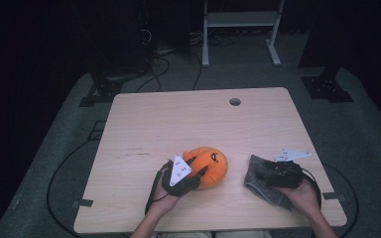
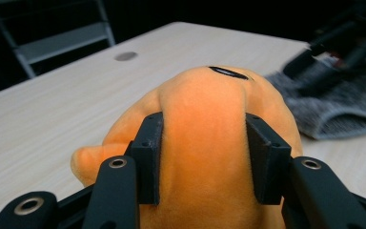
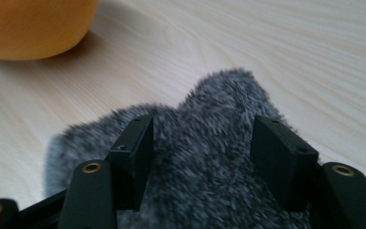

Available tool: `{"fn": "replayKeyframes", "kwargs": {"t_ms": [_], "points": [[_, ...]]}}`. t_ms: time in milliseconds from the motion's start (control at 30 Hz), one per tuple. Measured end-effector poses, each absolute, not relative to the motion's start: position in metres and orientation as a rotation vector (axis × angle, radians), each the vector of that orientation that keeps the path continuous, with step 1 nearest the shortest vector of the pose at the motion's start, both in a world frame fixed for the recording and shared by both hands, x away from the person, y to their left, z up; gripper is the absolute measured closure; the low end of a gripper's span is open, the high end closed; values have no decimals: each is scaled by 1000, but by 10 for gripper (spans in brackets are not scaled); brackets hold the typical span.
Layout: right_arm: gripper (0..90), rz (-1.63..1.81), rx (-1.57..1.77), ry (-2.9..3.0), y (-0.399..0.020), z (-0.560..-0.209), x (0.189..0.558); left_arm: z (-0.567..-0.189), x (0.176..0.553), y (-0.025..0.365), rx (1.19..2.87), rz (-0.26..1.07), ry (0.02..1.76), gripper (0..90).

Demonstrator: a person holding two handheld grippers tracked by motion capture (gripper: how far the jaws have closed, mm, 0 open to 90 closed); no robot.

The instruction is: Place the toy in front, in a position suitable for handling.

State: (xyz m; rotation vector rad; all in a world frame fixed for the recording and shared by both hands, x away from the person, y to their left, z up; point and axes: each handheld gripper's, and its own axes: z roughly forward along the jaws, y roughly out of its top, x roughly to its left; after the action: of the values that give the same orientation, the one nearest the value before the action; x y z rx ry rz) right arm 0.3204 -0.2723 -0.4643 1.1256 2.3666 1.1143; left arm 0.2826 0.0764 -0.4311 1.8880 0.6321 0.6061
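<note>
Nearest me, the left claw (image 2: 204, 157) squeezes the orange plush toy (image 2: 205, 124) resting mid-surface (image 1: 178, 119); that soft pinch could slip off when lifted. The right claw (image 3: 205, 157) straddles the grey fuzzy cloth (image 3: 209, 143), apparently gripping; loose fabric may snag and drag.

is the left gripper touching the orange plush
Touching. In the left gripper view both jaws of the left gripper press into the sides of the orange plush, which bulges between them with no gap.
</note>
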Motion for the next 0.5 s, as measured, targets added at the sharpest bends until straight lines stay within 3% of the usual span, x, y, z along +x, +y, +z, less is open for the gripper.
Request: {"fn": "replayKeyframes", "kwargs": {"t_ms": [200,233,267,333,367,500], "points": [[416,1039,1159,2392,-269,-474,324,-439,279,65,1902,544,569,510],[489,1026,1158,2390,-268,-474,324,-439,279,64,1904,544,563,489],[489,1026,1158,2390,-268,-474,324,-439,280,65,1906,539,564,489],[527,1029,1161,2389,-267,-474,323,-438,281,66,1896,528,575,398],[598,1033,1153,2392,-267,-474,322,-436,281,69,1881,518,590,282],[702,1033,1157,2405,-267,-473,321,-430,276,79,1848,491,560,180]]}}
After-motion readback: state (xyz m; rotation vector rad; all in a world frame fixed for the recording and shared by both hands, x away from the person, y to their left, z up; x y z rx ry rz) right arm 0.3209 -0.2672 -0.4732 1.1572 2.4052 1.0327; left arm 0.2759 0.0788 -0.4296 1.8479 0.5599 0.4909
